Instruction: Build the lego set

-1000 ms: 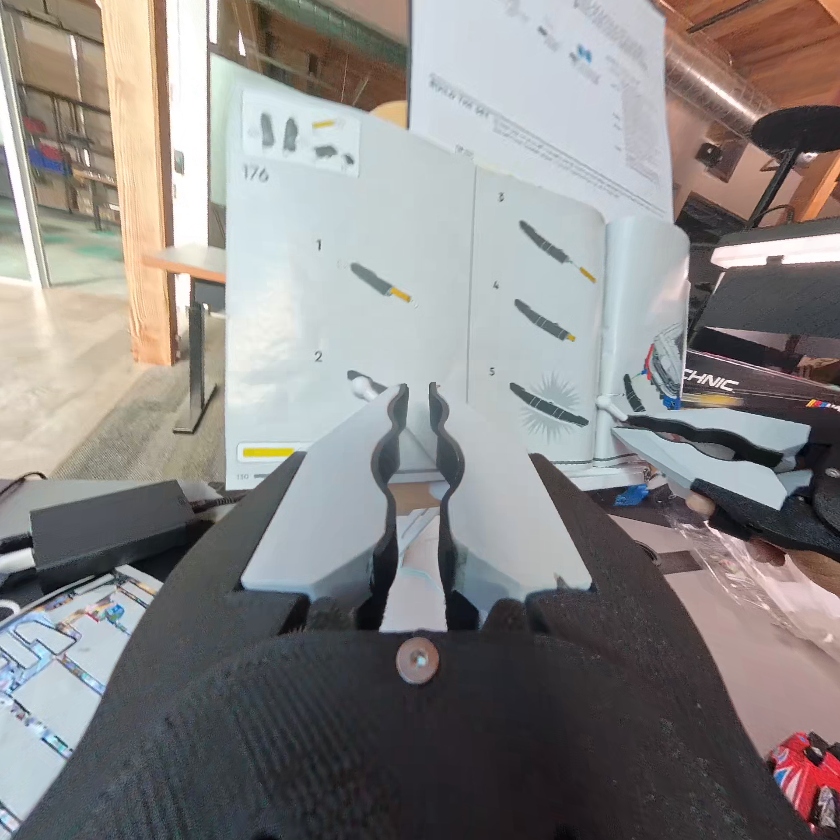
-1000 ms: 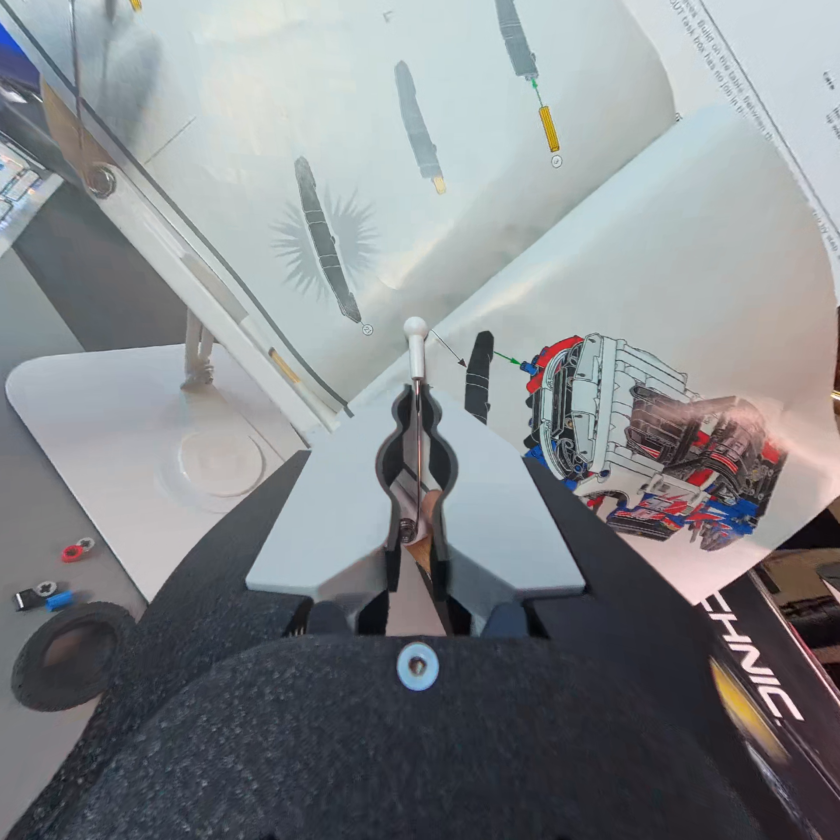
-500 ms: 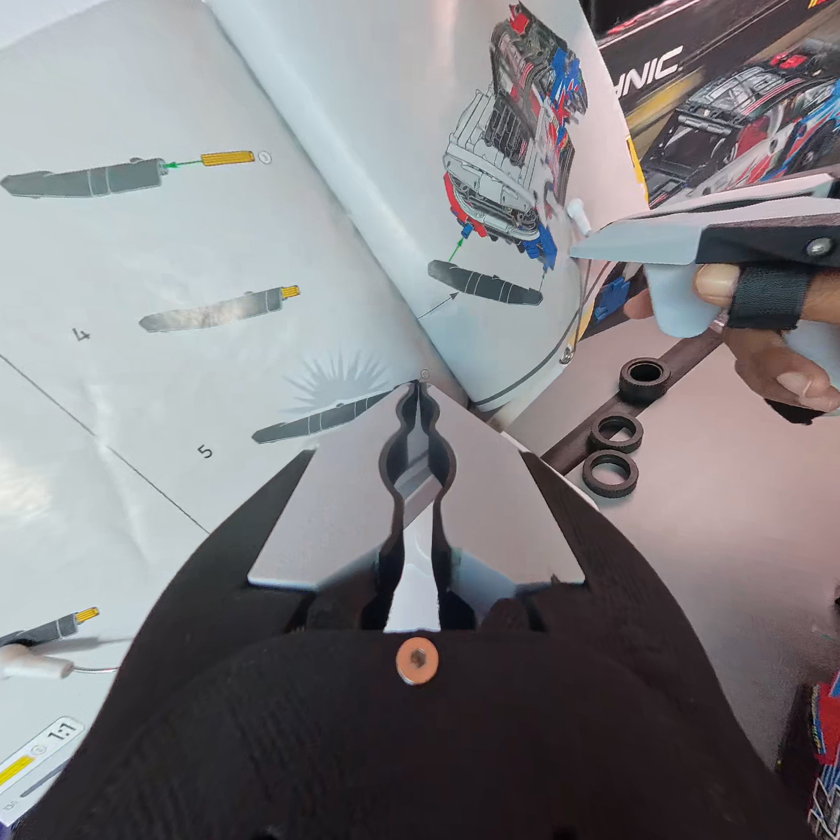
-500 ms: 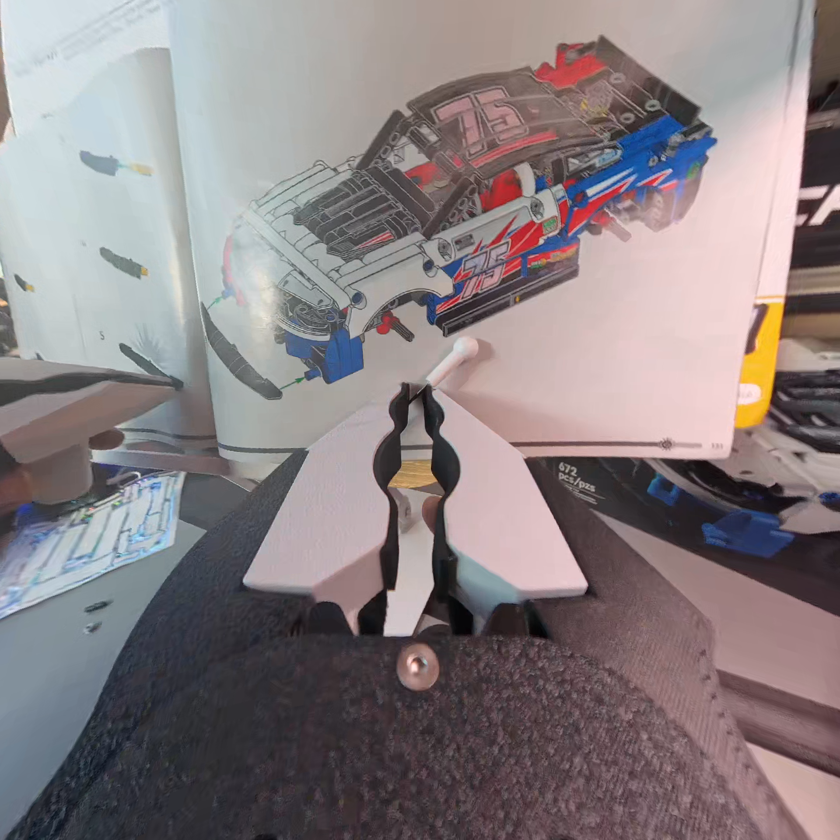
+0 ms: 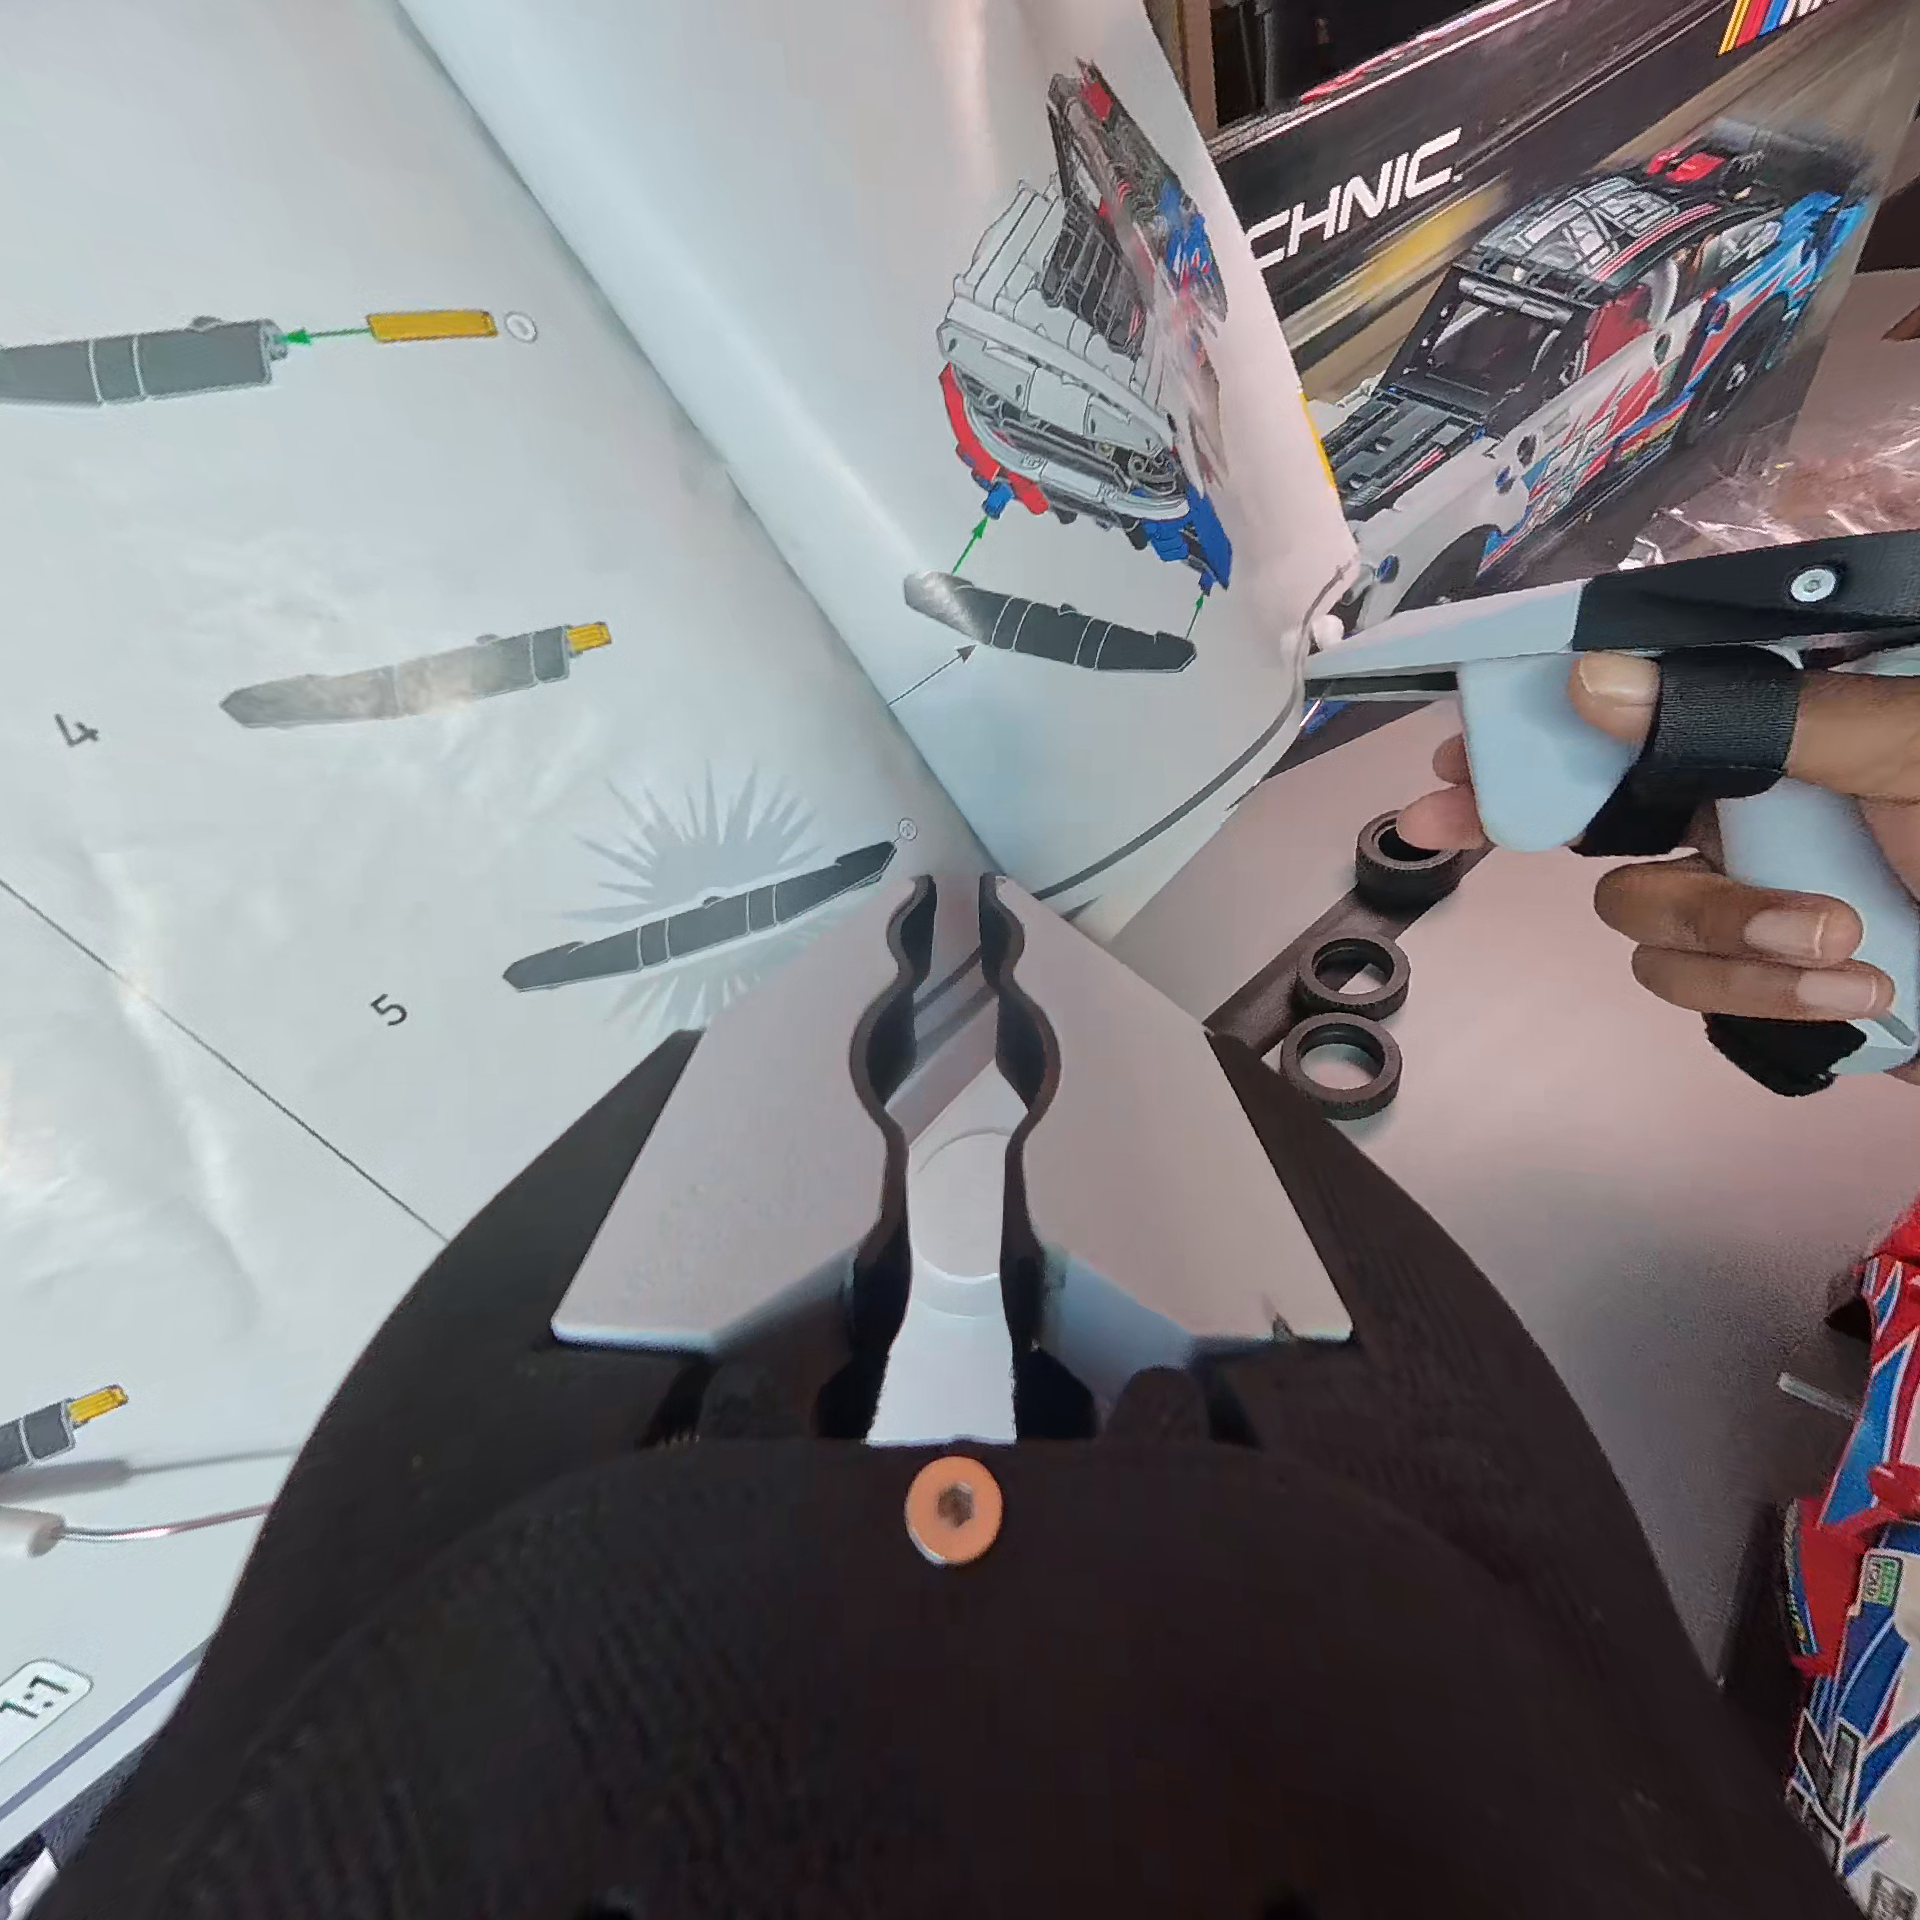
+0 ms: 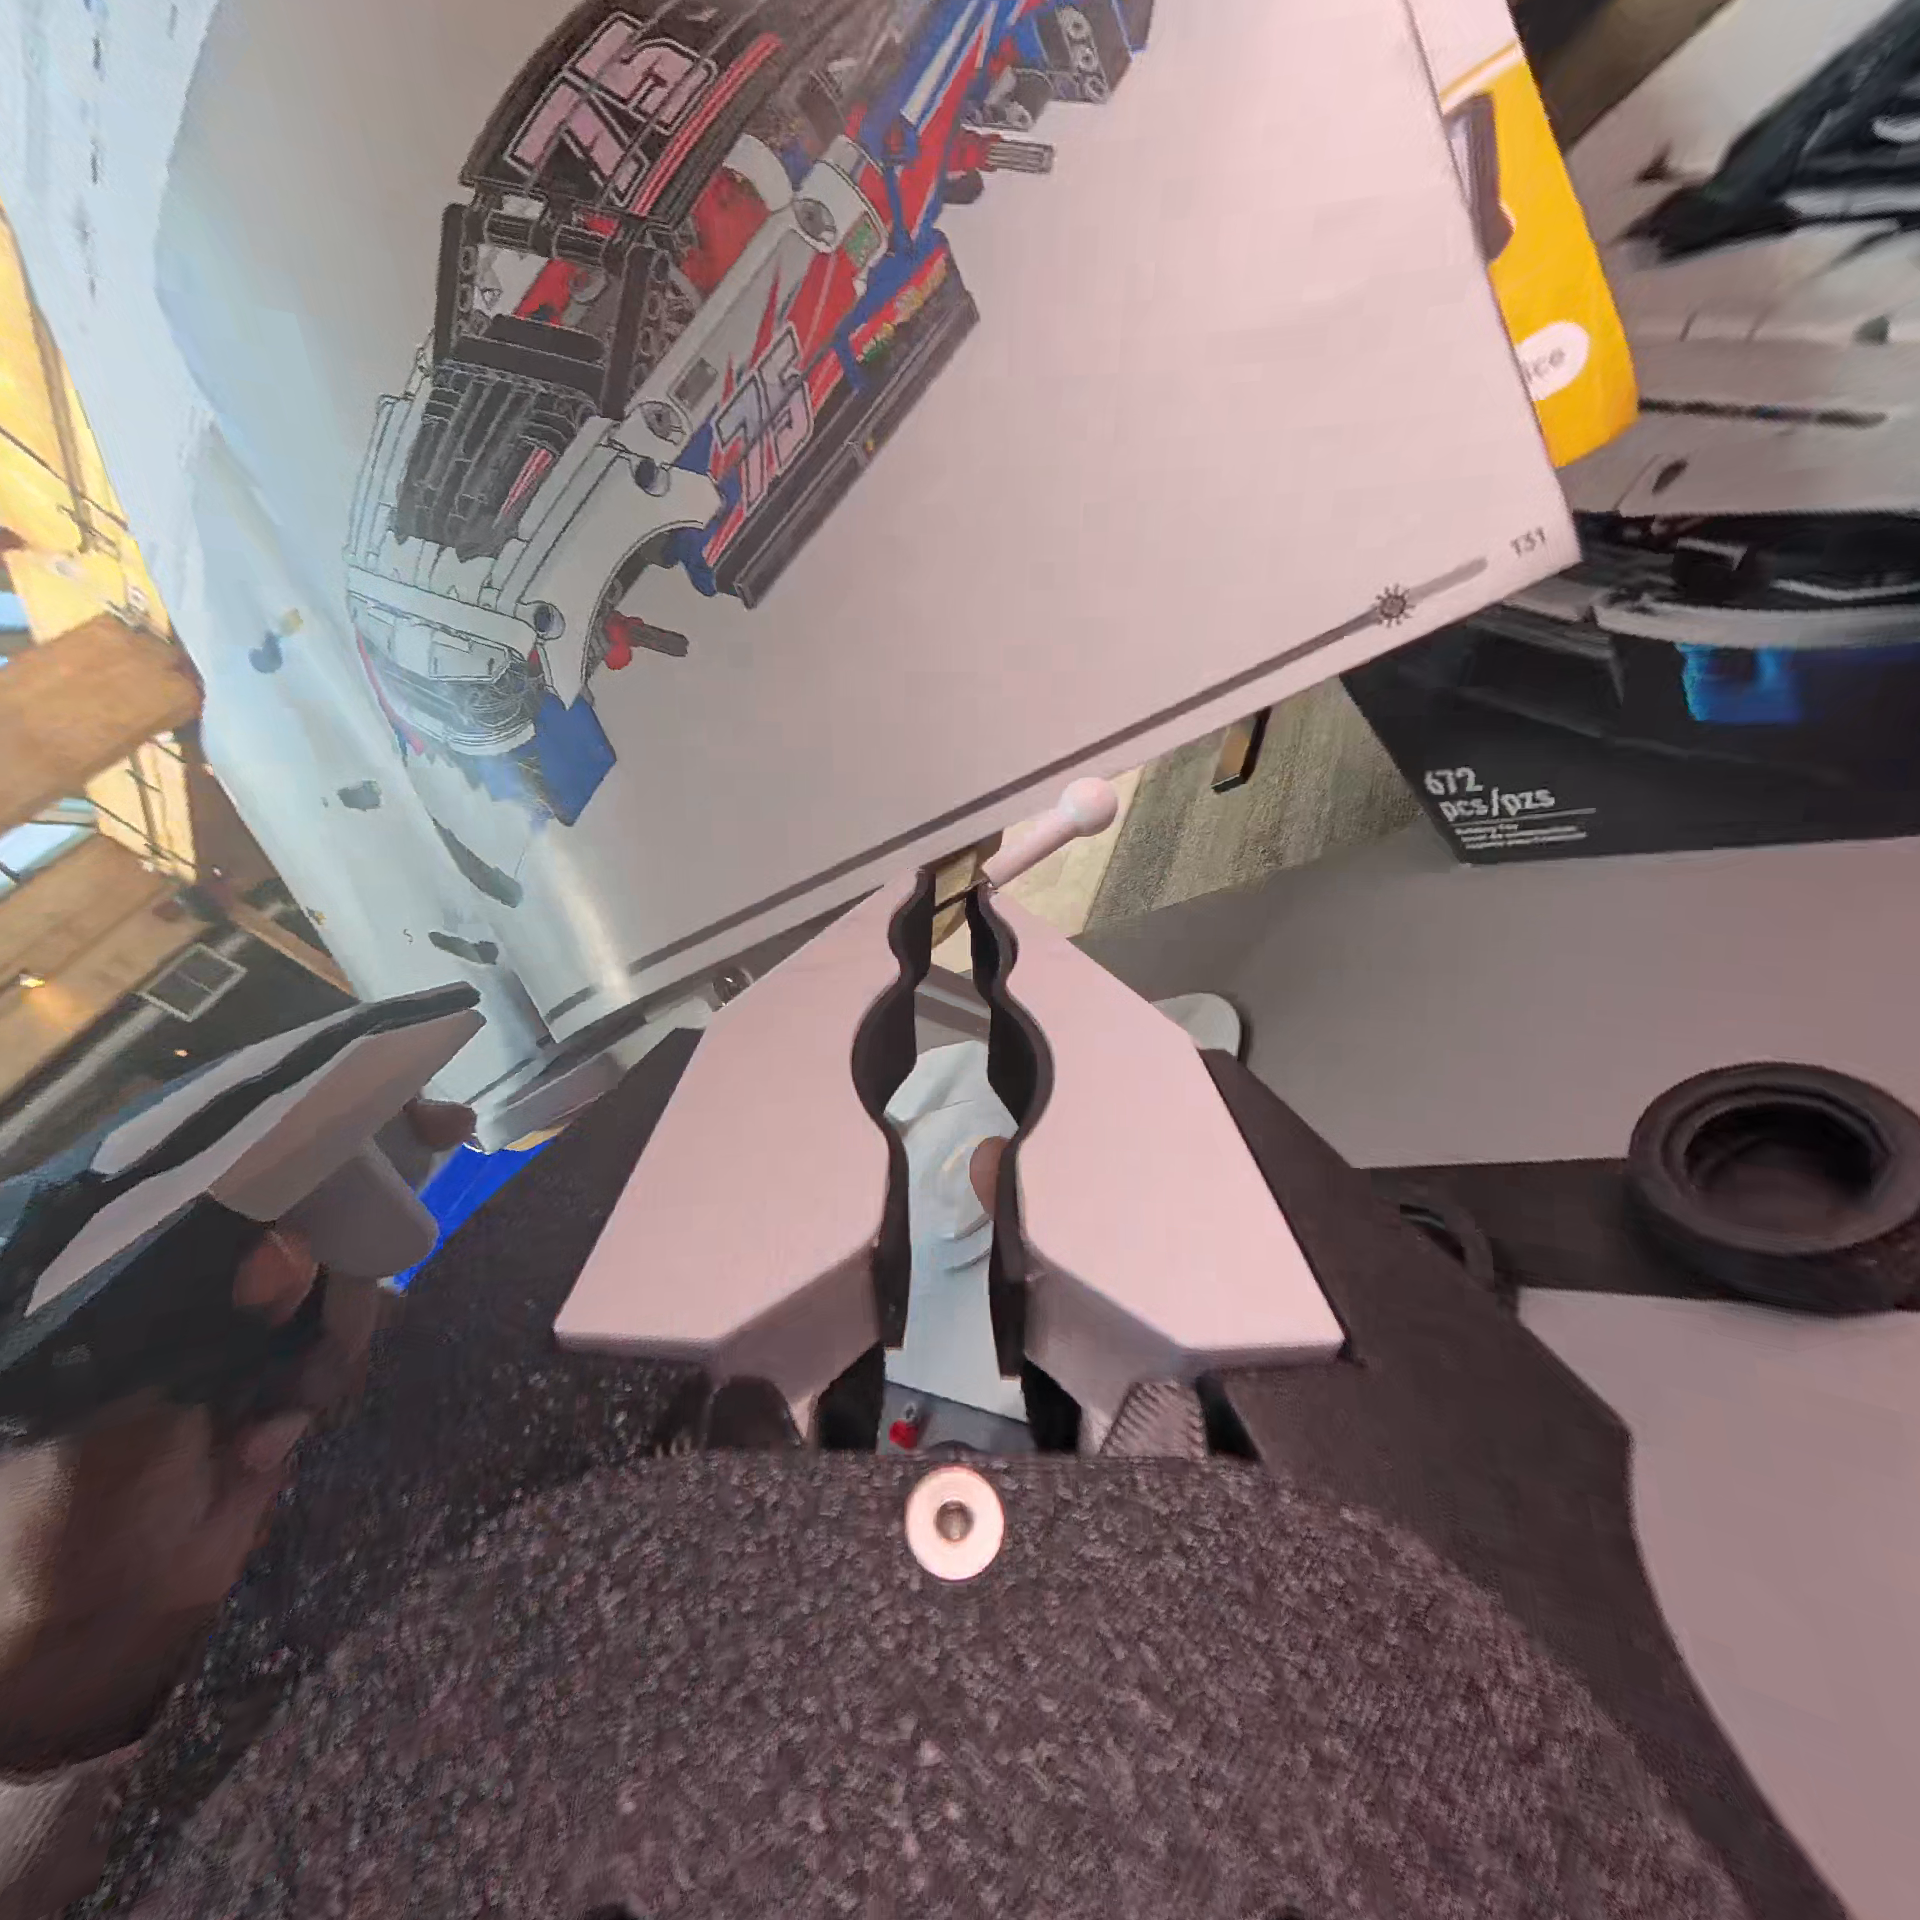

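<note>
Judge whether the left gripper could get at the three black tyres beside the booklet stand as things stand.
Probably yes. The left gripper is empty, and the three black tyres lie uncovered just right of its fingers. The right gripper works above them at the page edge, so it might crowd the approach.

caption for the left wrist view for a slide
Left gripper at the open instruction booklet; right gripper at its page edge, three black tyres below.
</note>
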`<state>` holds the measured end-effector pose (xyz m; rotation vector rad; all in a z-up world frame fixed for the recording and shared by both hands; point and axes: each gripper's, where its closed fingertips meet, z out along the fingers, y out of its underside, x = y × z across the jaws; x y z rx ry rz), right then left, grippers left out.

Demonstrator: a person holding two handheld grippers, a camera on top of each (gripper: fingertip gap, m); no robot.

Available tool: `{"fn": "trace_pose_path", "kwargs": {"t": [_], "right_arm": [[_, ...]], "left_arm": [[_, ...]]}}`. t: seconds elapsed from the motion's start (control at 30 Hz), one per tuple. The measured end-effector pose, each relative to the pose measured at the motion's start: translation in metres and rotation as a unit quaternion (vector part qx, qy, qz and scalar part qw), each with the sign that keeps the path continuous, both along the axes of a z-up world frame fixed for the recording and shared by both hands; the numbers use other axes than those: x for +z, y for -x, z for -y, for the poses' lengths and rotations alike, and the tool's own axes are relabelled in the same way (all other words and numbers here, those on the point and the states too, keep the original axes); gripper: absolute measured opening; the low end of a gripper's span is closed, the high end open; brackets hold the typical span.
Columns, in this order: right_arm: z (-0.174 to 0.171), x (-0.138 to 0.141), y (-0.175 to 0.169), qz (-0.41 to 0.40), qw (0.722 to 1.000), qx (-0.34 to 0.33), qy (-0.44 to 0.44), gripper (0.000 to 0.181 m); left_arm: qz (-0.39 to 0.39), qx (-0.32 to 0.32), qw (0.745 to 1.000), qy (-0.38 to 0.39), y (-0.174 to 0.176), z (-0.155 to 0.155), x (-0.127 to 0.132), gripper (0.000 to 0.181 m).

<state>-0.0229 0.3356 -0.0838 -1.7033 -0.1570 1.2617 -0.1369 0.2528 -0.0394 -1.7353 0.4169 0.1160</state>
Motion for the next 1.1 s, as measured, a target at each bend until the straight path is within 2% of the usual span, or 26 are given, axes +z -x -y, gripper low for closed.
{"fn": "trace_pose_path", "kwargs": {"t": [0.1,0.2,0.3,0.37,0.47,0.57,0.6,0.67,0.77,0.83,0.97,1.03,1.1], "right_arm": [[0.005,0.0,-0.002,-0.081,0.994,0.053,0.048,0.005],[0.013,0.013,-0.012,-0.082,0.993,0.084,0.004,0.013],[0.027,0.025,-0.019,-0.009,0.994,0.09,-0.058,0.022],[0.038,0.041,-0.017,0.066,0.986,0.063,-0.137,0.023],[0.064,0.071,0.007,0.168,0.951,0.038,-0.256,0.023],[0.077,0.085,0.037,0.257,0.906,0.018,-0.337,0.021],[0.074,0.081,0.045,0.286,0.893,0.014,-0.348,0.02],[0.062,0.067,0.056,0.324,0.884,0.013,-0.337,0.02],[0.034,0.053,0.049,0.361,0.873,-0.016,-0.328,0.02],[0.021,0.043,0.043,0.368,0.876,-0.019,-0.311,0.02],[0.004,0.039,0.035,0.353,0.893,-0.019,-0.279,0.022],[0.002,0.039,0.034,0.35,0.896,-0.01,-0.273,0.021],[0.005,0.041,0.031,0.337,0.902,0.002,-0.27,0.028]], "left_arm": [[0.011,0.026,0.999,-0.032,0.021,0.016,0.008,0.005],[0.058,0.084,0.993,-0.066,0.065,0.041,0.014,0.006],[0.107,0.122,0.986,-0.049,0.103,0.055,-0.004,0.021],[0.1,0.121,0.987,-0.037,0.111,0.056,-0.018,0.017],[0.088,0.146,0.985,-0.027,0.121,0.059,-0.029,0.007],[0.152,0.162,0.975,-0.002,0.126,0.065,-0.045,0.008],[0.159,0.163,0.974,0.001,0.126,0.067,-0.049,0.008],[0.157,0.154,0.975,-0.013,0.118,0.073,-0.046,0.009],[0.143,0.106,0.983,-0.038,0.089,0.077,-0.022,0.013],[0.128,0.056,0.99,-0.037,0.06,0.07,-0.007,0.016],[0.091,-0.015,0.996,-0.011,0.004,0.028,0.015,0.014],[0.081,-0.021,0.996,0.027,-0.012,-0.001,0.012,0.012],[0.059,-0.004,0.997,0.046,-0.014,-0.023,0.007,0.005]]}}
